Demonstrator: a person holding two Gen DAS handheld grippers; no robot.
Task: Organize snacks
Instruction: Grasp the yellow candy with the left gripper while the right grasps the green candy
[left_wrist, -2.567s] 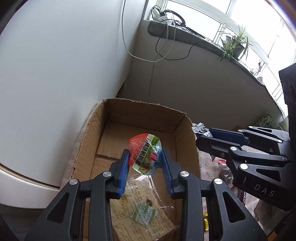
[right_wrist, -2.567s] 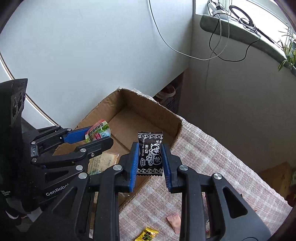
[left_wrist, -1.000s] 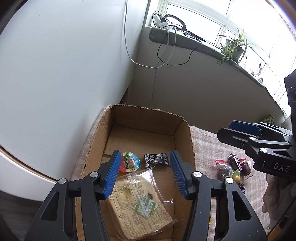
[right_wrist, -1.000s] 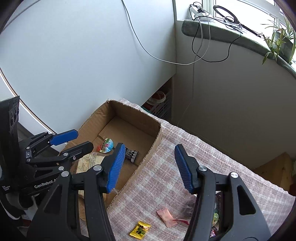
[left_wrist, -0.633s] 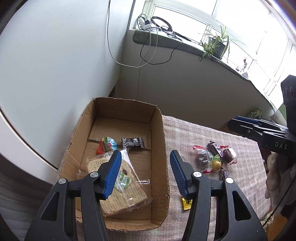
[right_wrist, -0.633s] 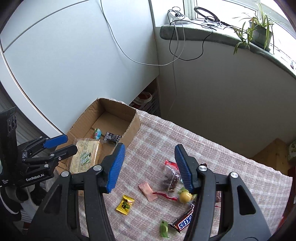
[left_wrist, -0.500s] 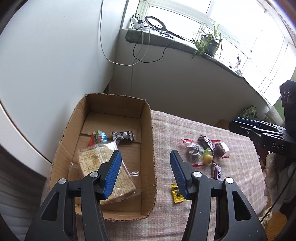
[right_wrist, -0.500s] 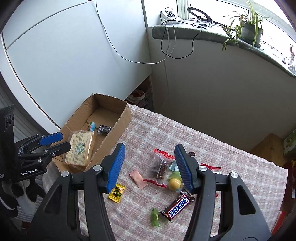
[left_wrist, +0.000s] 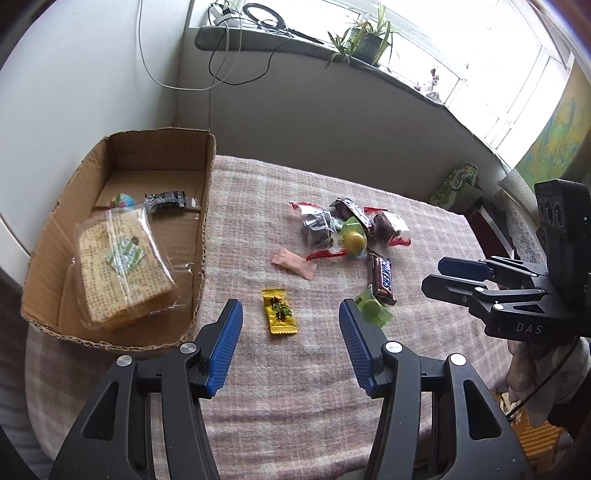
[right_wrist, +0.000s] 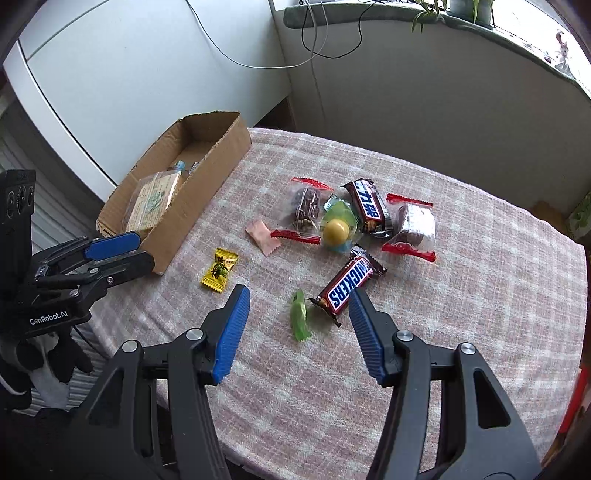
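A cardboard box (left_wrist: 207, 206) (right_wrist: 207, 188) sits at the table's left with a cracker pack (left_wrist: 122, 266), a jelly cup (left_wrist: 123, 200) and a black candy (left_wrist: 165, 198) inside. Loose snacks lie on the checked cloth: a yellow candy (left_wrist: 279, 312) (right_wrist: 218, 270), a pink wrapper (left_wrist: 294, 263) (right_wrist: 263, 235), a Snickers bar (left_wrist: 382, 277) (right_wrist: 347, 282), a green candy (left_wrist: 373, 310) (right_wrist: 299, 320), and a cluster with a yellow ball jelly (left_wrist: 355, 240) (right_wrist: 336, 229). My left gripper (left_wrist: 291, 325) is open above the yellow candy. My right gripper (right_wrist: 299, 306) is open above the green candy and the Snickers end.
The table (right_wrist: 461, 332) wears a pink checked cloth and its near edge curves below both grippers. White wall and a sill with cables and plants (left_wrist: 365, 40) lie behind. A gloved hand (right_wrist: 55, 362) shows at the lower left of the right wrist view.
Both grippers, empty and open, have swung away from the box to the right and lower over the loose snacks. The jelly cup and black candy held earlier now lie in the box.
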